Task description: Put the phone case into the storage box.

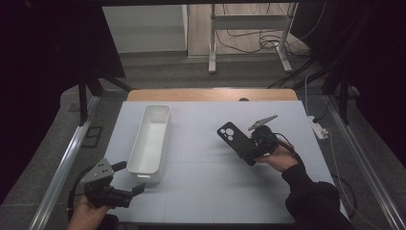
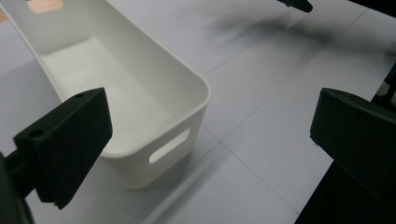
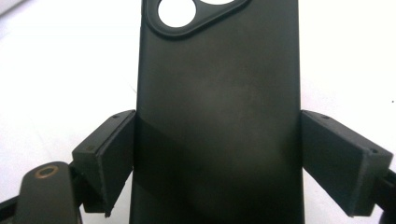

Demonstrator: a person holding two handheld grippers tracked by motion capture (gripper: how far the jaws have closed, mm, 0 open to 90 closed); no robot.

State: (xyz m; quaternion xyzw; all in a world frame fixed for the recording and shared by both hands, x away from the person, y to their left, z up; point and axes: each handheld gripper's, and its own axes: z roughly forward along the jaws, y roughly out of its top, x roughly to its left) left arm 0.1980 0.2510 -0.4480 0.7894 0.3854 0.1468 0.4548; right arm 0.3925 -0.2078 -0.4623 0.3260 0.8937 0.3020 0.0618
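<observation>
Your right claw [image 1: 250, 154] was clamped on the case [image 1: 233, 138], jaws pressed to its two long edges near the bottom end. In the right gripper view the case [image 3: 217, 116] stood up between the jaws, back side facing the cam, w/ the camera cutout at the far end away from the claw. Seen from above, the case stuck out from the claw toward the far left, tilted, its far end raised off the table [image 1: 201, 191]; can't tell if the low end touched. Your right hand [image 1: 280, 157] gripped the claw body from behind, dark sleeve trailing to the near right.

Your left claw [image 1: 130, 178] was wide apart, holding nothing. In the left gripper view the jaws stood at opp. sides of the frame, w/ bare table [image 2: 261, 116] between them. The bin [image 1: 151, 139] sat just ahead of that claw; its near end w/ the handle slot lay close to the left-hand jaw, not touching as far as I could tell. The bin [image 2: 140, 93] was white, long, narrow, and ran away from the claw toward the table's far edge. Your left hand [image 1: 86, 211] held that claw at the near left corner.

The two claws were well apart, bin nearer the left one, case on the right one.
</observation>
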